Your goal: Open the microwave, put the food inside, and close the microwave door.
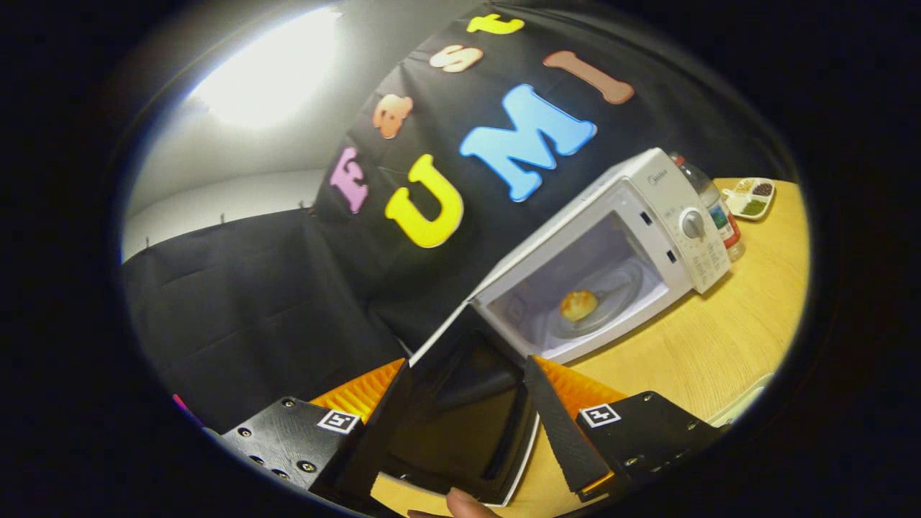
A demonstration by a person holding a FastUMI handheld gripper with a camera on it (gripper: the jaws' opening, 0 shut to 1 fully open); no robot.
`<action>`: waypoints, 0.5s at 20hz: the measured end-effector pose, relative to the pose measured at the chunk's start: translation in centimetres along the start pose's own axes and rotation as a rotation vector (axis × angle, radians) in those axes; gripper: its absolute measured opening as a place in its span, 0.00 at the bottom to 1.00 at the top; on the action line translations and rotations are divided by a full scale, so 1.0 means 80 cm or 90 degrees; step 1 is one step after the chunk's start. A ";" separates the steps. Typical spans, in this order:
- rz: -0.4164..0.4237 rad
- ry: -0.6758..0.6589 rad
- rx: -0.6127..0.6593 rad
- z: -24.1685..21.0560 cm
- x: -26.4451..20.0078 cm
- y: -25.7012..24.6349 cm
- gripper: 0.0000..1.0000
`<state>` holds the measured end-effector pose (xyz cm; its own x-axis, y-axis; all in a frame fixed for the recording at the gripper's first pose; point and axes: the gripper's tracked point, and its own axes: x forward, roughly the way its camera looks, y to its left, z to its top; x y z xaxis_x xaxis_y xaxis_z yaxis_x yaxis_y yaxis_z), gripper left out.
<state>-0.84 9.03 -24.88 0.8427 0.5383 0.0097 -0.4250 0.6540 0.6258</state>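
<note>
A white microwave stands on the wooden table with its door swung wide open. Inside, a round golden piece of food lies on the glass turntable. My gripper is open, its two fingers set on either side of the open door's dark window panel, which lies between them. Neither finger presses on the door. The whole view is tilted. A fingertip of a hand shows under the door's lower edge.
A plastic bottle stands right behind the microwave. Beyond it a white divided dish holds dark and green bits. Black cloth hangs behind the table, and a white object lies near the table's edge.
</note>
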 end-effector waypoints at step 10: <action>0.138 0.048 -0.188 -0.106 -0.078 0.164 0.93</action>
<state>-14.43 18.77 -23.33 0.7011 0.7111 0.0530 -0.6769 0.6403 0.3632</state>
